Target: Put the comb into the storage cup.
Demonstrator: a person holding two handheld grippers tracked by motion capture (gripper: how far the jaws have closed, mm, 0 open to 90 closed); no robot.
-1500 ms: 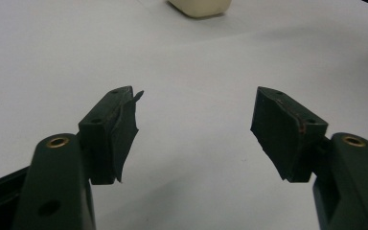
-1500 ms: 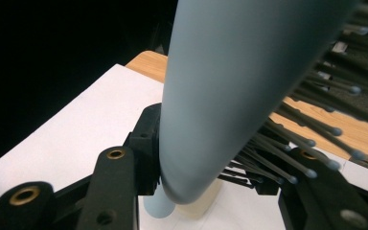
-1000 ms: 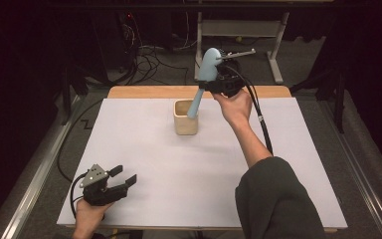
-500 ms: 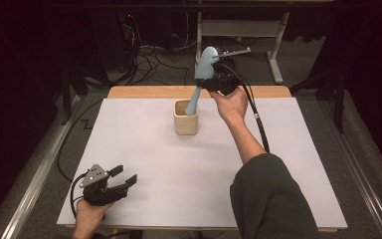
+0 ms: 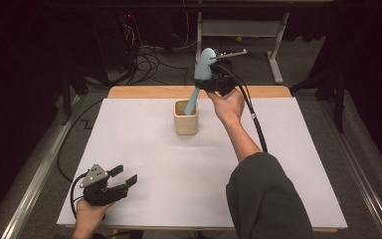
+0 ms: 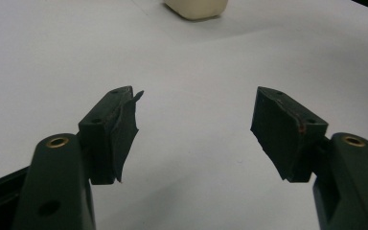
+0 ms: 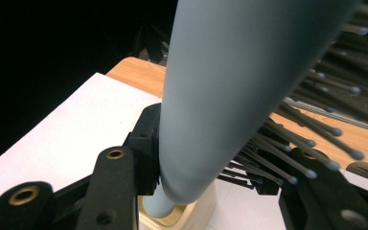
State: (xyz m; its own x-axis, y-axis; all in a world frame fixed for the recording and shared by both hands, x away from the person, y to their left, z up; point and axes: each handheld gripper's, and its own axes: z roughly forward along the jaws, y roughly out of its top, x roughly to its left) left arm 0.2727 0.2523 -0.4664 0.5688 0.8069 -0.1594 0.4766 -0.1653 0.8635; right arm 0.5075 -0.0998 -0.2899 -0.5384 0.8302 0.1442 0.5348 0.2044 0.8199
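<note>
At far centre, right gripper [image 5: 210, 83] clamps pale-blue hairbrush [image 5: 202, 69], handle now lowered into cream holder [image 5: 185, 119]; left gripper [image 5: 124, 178] spread, idle

- Right hand-held gripper [image 5: 214, 82] grips a pale blue hairbrush [image 5: 202, 74] at the far side of the bench [image 5: 288, 164], jaws clamped on the brush.
- The brush tilts, its handle end dipping into a cream cup [image 5: 185, 117] that stands just left of the right hand [image 5: 227, 105].
- Left hand-held gripper [image 5: 122, 180] sits at the near left corner of the white bench top, jaws parted, nothing between them, well apart from the cup.
- Cables [image 5: 149, 57] lie on the floor beyond the bench.
</note>
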